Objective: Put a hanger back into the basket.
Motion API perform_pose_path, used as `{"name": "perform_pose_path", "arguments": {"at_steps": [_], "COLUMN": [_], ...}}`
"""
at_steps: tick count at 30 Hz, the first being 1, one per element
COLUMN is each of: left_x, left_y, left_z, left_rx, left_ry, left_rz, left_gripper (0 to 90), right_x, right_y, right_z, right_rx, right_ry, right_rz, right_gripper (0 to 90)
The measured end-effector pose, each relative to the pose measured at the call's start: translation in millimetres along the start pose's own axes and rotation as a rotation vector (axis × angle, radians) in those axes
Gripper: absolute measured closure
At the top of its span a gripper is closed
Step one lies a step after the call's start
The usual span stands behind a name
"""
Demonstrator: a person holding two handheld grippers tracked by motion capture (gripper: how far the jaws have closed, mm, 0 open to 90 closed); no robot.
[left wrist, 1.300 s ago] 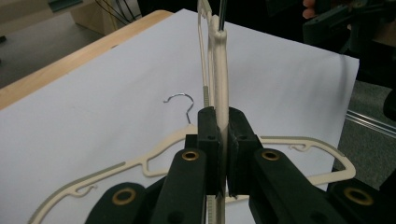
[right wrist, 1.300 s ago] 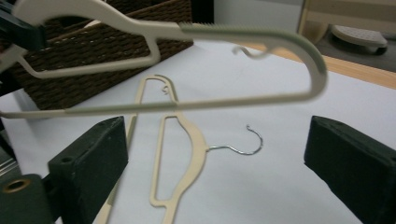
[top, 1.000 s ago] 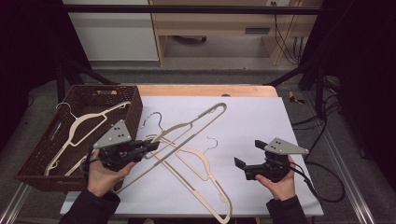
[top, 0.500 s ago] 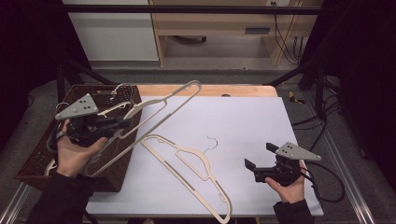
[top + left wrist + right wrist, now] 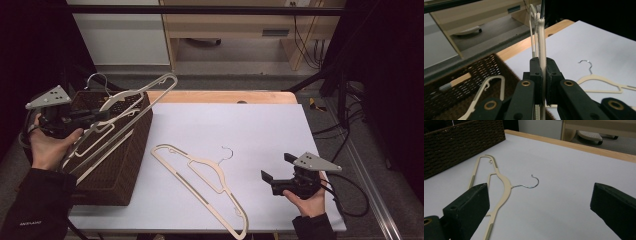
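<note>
We've got the left gripper clenched on one hanger over the basket at 9 o'clock. Second hanger left on the counter; right gripper jaws released.

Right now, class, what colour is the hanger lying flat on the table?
Cream, with a silver wire hook; the hanger shows best in the right gripper view.

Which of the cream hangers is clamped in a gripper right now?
The hanger held over the basket: the left gripper is shut on this raised hanger. The hanger on the table lies flat and untouched, and others rest inside the basket.
</note>
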State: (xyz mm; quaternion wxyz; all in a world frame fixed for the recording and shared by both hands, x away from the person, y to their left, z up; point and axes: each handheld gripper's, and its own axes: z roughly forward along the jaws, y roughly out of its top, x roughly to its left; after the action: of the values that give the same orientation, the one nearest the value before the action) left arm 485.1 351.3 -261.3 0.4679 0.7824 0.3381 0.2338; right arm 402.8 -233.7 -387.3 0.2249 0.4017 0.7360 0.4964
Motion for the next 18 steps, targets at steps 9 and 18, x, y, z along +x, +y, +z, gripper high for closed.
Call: {"name": "perform_pose_path", "arguments": {"at_steps": [9, 18], "left_x": [30.8, 57.5], "left_y": [-25.1, -45.7], "left_z": [-3.6, -12.0], "left_rx": [0.024, 0.044], "left_ry": [0.042, 0.078], "left_rz": [-0.045, -0.077], "left_gripper": [86.0, 85.9], "right_x": [-0.2, -0.5], "right_y": [-0.1, 0.1], "right_z": [1.3, 1.3], "right_rx": [0.004, 0.004], "right_ry": [0.001, 0.001], "right_rz": [-0.005, -0.004], "right_gripper": [2.6, 2.6]}}
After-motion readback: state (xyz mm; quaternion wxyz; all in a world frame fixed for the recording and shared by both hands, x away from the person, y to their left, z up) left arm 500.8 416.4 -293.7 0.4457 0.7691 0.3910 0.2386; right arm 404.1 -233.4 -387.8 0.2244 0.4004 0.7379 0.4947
